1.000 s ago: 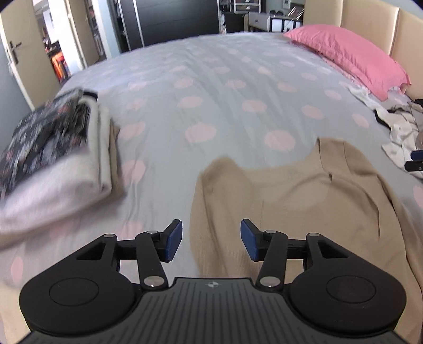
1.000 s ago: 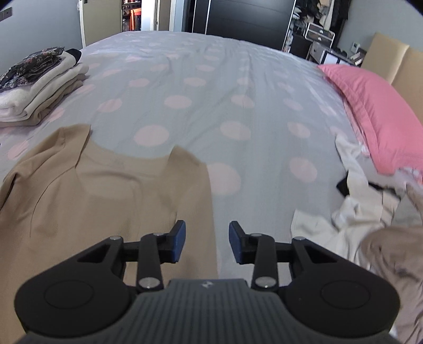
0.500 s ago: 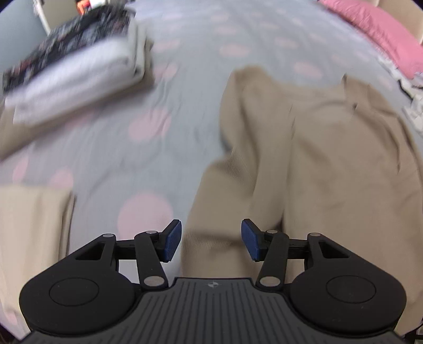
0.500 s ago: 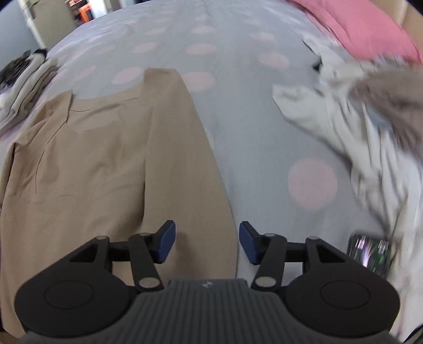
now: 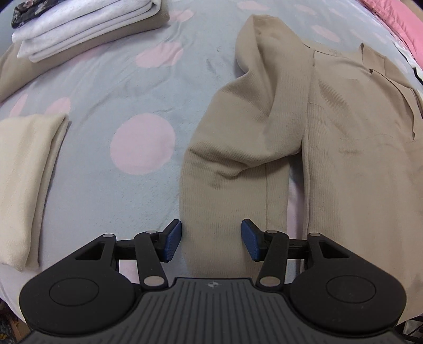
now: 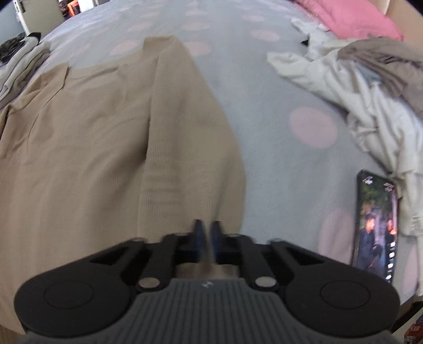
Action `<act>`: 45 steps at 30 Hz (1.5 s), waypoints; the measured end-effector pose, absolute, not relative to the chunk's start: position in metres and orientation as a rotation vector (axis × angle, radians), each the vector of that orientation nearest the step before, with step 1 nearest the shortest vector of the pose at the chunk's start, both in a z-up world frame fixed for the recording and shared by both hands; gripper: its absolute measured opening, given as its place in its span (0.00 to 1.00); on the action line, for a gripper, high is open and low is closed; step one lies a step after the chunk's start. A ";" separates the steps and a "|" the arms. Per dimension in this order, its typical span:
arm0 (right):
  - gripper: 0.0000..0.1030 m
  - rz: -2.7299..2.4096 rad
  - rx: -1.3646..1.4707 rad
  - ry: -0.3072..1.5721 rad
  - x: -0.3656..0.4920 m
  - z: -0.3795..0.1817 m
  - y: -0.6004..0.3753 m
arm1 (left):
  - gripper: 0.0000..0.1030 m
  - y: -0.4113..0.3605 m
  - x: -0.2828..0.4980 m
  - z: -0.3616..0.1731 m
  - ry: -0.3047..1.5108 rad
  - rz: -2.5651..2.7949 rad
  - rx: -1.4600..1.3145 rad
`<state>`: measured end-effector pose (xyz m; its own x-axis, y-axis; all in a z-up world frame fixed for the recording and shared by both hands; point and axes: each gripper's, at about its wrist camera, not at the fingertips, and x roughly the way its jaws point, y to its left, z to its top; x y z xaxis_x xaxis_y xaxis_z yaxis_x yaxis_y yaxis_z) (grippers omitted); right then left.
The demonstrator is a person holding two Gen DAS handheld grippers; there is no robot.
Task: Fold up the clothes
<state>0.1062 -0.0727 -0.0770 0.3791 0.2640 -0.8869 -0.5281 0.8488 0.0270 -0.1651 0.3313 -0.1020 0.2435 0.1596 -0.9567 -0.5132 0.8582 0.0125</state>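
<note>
Tan sweater [image 5: 330,137] flat on polka-dot bed [image 5: 111,87], center to right in left wrist view, sleeve folded down over body. My left tool [image 5: 211,240] spread, blue pads either side of sleeve end, not pressing. My right tool [image 6: 207,239] pressed together at sweater's lower edge; fabric pinched or not, cannot tell, blurred. Folded stack [image 5: 79,23] upper left. Phone [image 6: 375,227] lower right, beside crumpled clothes [image 6: 370,87].
</note>
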 end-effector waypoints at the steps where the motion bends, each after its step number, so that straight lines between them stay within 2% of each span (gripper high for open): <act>1: 0.03 0.507 -0.278 1.067 0.109 -0.075 -0.075 | 0.46 0.332 -0.164 -0.103 1.248 0.472 -0.335; 6: 0.03 0.450 -0.292 1.051 0.137 -0.053 -0.091 | 0.47 0.333 -0.162 -0.103 1.255 0.478 -0.345; 15: 0.03 0.383 -0.337 0.895 0.228 0.011 -0.124 | 0.47 0.334 -0.159 -0.107 1.261 0.479 -0.352; 26: 0.04 0.256 -0.440 0.892 0.295 -0.025 -0.123 | 0.53 0.339 -0.159 -0.112 1.252 0.485 -0.375; 29: 0.14 0.240 -0.421 0.928 0.300 -0.032 -0.124 | 0.53 0.338 -0.158 -0.113 1.254 0.484 -0.366; 31: 0.40 0.233 -0.369 0.942 0.298 -0.027 -0.128 | 0.54 0.339 -0.159 -0.113 1.252 0.483 -0.365; 36: 0.46 0.256 -0.278 0.939 0.284 -0.013 -0.128 | 0.55 0.337 -0.162 -0.112 1.246 0.485 -0.374; 45: 0.53 0.331 -0.345 0.880 0.254 -0.005 -0.102 | 0.62 0.330 -0.170 -0.112 1.246 0.471 -0.391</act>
